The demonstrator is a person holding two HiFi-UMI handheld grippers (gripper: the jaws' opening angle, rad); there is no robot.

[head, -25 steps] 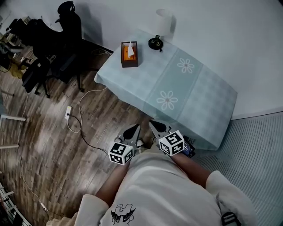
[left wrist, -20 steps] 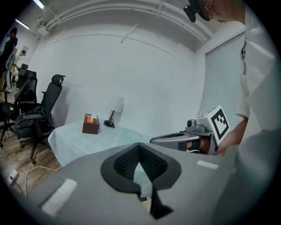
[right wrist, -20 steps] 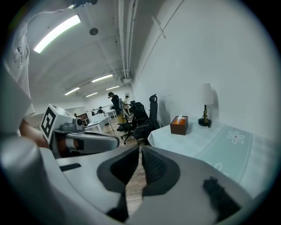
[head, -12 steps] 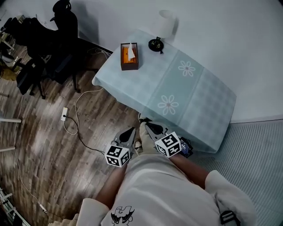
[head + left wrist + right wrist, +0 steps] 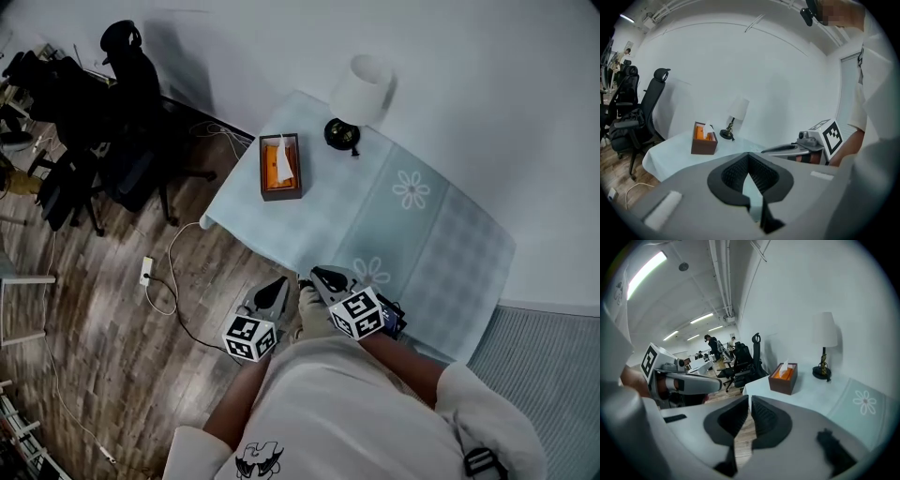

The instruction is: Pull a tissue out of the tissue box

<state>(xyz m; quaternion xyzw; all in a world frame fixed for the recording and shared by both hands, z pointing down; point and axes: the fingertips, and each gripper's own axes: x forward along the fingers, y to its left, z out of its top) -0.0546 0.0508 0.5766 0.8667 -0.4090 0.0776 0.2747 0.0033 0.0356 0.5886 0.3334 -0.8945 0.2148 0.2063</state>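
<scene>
We are holding the left gripper pressed together, the right gripper nearly so, both empty, likely before reaching far left for the tissue in the box.

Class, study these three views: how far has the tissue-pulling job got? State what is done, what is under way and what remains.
Done: nothing; the tissue stands untouched in the tissue box. In hand: left gripper and right gripper, both empty, hover by the near edge of the table; the right's jaws just parted a hair. Remaining: reach, pinch, pull.
</scene>
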